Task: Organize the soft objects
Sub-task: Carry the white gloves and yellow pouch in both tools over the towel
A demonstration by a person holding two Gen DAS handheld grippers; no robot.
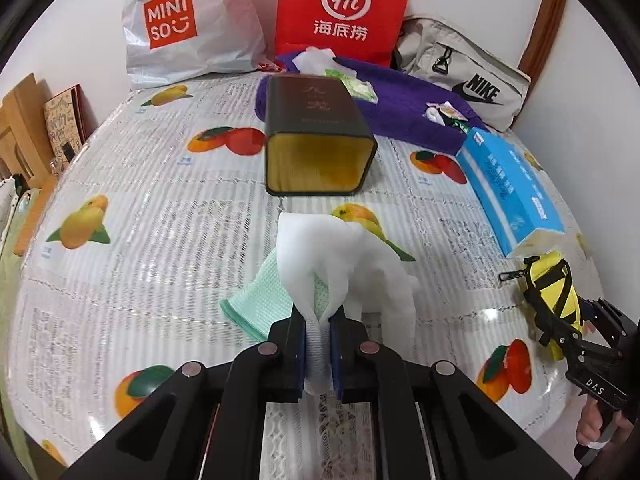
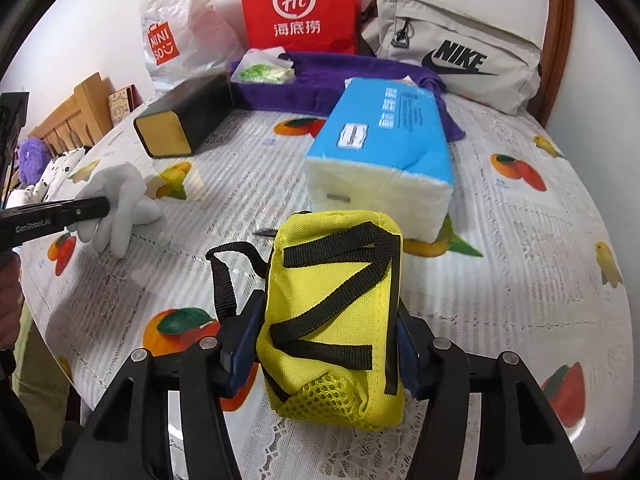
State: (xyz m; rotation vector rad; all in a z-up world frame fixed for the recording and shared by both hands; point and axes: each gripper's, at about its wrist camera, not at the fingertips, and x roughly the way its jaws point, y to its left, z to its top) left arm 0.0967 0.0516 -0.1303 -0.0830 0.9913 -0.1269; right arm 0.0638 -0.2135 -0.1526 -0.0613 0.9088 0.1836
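Observation:
My left gripper [image 1: 319,322] is shut on a white soft cloth [image 1: 320,256], held just above the table with a mint green cloth [image 1: 256,300] behind it. In the right wrist view the white cloth [image 2: 120,204] hangs from the left gripper [image 2: 86,210]. My right gripper [image 2: 328,332] is shut on a yellow pouch with black straps [image 2: 332,304]; the pouch also shows in the left wrist view [image 1: 554,296]. A dark tin box [image 1: 316,136] lies on its side with its open gold mouth toward me, ahead of the left gripper. A blue tissue pack [image 2: 384,148] lies beyond the pouch.
A purple towel [image 1: 400,104] with small wrappers lies at the back. Behind it stand a Miniso bag [image 1: 180,24], a red paper bag [image 1: 344,8] and a grey Nike bag [image 2: 456,44]. The table has a fruit-print cover [image 1: 140,200]. Wooden furniture [image 1: 20,128] stands at left.

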